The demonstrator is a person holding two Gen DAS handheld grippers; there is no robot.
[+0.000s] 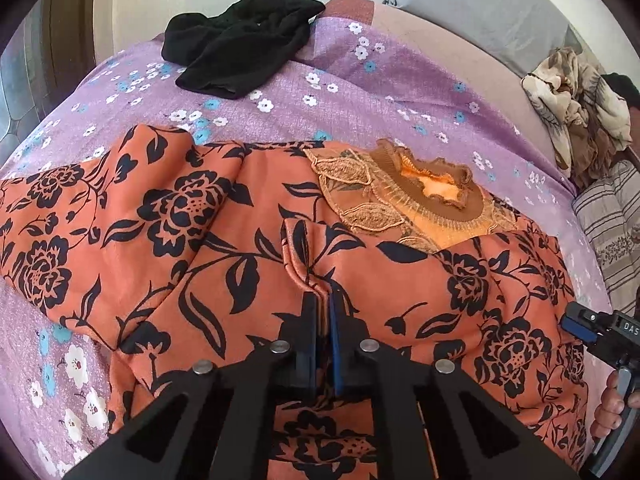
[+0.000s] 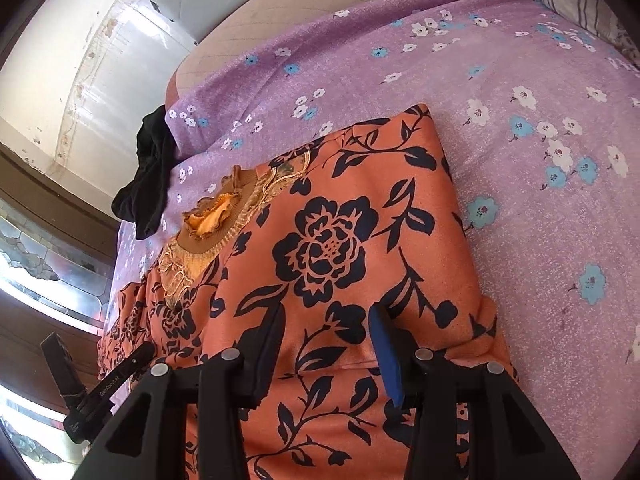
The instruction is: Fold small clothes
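1. Because the left gripper [image 1: 324, 304] is clenched on only a thin pinched ridge of the orange garment with the black flower print [image 1: 224, 248], the left wrist view points to the first risk: the slippery-looking cloth could slide out of the jaws on the lift, or only the top layer could come up while the layers under it stay on the bed.
2. In the same view the garment lies spread across the purple bedsheet with white and blue flowers [image 1: 400, 92], its brown lace-trimmed neckline [image 1: 424, 196] turned away from the camera. The side parts appear already folded inward, so an uneven pull would likely undo them.
3. A crumpled black garment [image 1: 236, 44] lies well apart near the far edge of the bed, and the right gripper [image 1: 576, 320] shows at the right frame edge.
4. In the right wrist view the right gripper [image 2: 324, 344] has its jaws standing half apart over the garment [image 2: 332, 216]. Cloth lies between them, but the pads do not visibly press on it.
5. Judged risk here: if the left side lifts before this side bites, the fold will likely skew and the neckline [image 2: 208, 224] end will drag.
6. The garment's right edge [image 2: 452, 200] lies straight on the sheet [image 2: 520, 80], flat and smooth.
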